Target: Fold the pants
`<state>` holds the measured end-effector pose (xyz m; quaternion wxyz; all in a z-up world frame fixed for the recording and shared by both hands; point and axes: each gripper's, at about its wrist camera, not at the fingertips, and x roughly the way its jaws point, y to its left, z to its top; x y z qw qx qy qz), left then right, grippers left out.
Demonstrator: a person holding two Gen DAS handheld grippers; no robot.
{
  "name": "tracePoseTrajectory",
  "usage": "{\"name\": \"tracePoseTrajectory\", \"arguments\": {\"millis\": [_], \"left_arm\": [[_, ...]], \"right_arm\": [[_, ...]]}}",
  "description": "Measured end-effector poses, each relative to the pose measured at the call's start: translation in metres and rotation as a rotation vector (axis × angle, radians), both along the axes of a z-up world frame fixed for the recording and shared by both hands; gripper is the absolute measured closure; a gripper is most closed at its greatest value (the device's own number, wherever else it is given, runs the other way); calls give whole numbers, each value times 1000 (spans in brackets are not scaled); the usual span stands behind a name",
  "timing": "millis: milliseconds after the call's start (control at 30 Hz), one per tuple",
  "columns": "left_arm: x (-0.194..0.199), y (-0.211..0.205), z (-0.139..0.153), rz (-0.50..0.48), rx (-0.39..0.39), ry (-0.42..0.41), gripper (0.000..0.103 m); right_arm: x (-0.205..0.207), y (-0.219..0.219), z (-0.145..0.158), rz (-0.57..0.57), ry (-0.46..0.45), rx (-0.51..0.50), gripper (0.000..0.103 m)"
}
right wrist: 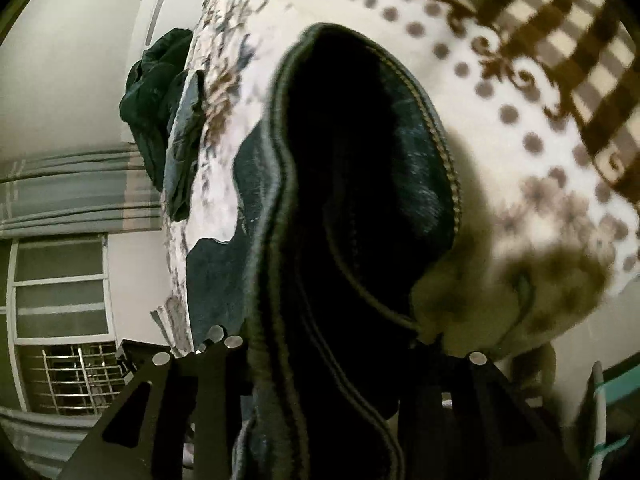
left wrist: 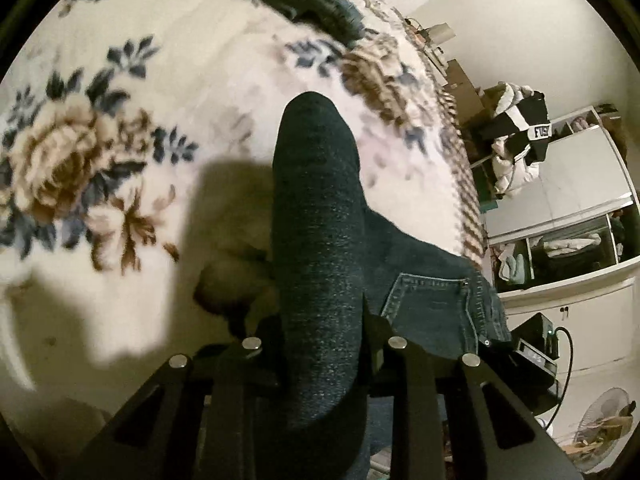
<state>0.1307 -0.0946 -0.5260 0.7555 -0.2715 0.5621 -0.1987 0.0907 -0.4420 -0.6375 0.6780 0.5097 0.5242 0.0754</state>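
A pair of dark blue jeans (left wrist: 316, 216) is held up over a bed with a floral blanket (left wrist: 120, 112). My left gripper (left wrist: 322, 344) is shut on a folded hump of the denim; a back pocket (left wrist: 428, 308) shows to its right. My right gripper (right wrist: 332, 344) is shut on the jeans (right wrist: 360, 184) at a thick seamed edge with tan stitching, and the cloth bulges up in front of the camera. More of the jeans lies on the blanket (right wrist: 520, 120) to the left. The fingertips of both grippers are hidden in the cloth.
Other dark clothes (left wrist: 320, 0) lie at the far side of the bed, also in the right wrist view (right wrist: 164, 112). White shelves with clothes (left wrist: 560, 200) and a fan (left wrist: 604, 428) stand to the right. A barred window (right wrist: 60, 320) and curtains are beside the bed.
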Motion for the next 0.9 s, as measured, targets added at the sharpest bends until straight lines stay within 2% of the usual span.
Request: {"name": "tracePoseTrajectory", "arguments": {"millis": [100,200,300,400,500,667,700,767,900], "left_arm": [[1,3,31,1,-12,-11,81],[8,8,65,8,-15,-25,81],[29,20,98,32,-27,-43,81],[67,33,127,47,-37,-83,81],[124,51,150,65,-51,-127,81],[239,86,167,82,-65,-197,81],[253,93,165,83,-67,-202,81],[305,113,158,90,-66,-214,81],[375,143,129,93,-44,-216,81]], "right_arm": [[2,-2,23,13,-9,11,66],[6,-9,60,34,-27,16,66],[26,-2,99,54,-64,5,66],[65,10,136,66,-110,-6,66],[118,27,164,65,-157,-12,66],[244,60,191,35,-220,-12,66],[272,69,192,30,-230,-9,66],[330,87,188,24,-245,-9,66],[436,124,155,30,-253,6,66]]}}
